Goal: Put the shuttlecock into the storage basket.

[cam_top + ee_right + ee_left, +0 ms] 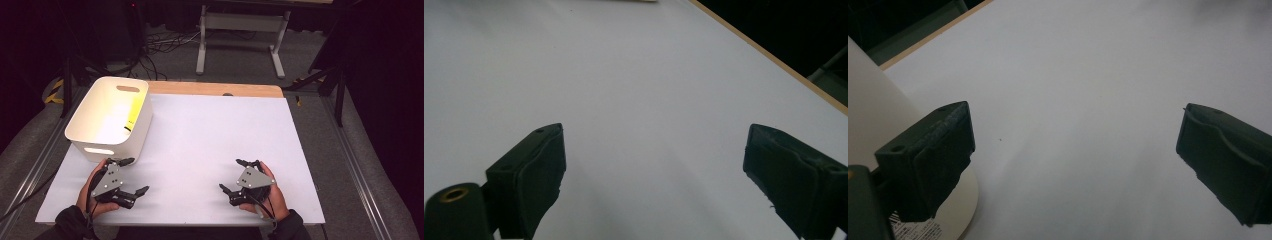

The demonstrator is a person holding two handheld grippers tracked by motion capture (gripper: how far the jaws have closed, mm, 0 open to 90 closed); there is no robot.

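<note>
Counter (210, 140): its white top lay under both my hands, with a wooden strip along the far edge.
Bin (111, 118): the white handled bin sat on the counter's far-left part, upright, with something yellow inside that I could not make out.
Left tool (135, 176): I held it low at the near-left, jaws spread wide with nothing between them; one jaw tip was just beside the bin's near wall, and my left gripper view showed that wall (873, 110) curving past the jaw.
Right tool (231, 175): I held it at the near-right, well apart from the bin, jaws released wide over bare counter (644, 100).
</note>
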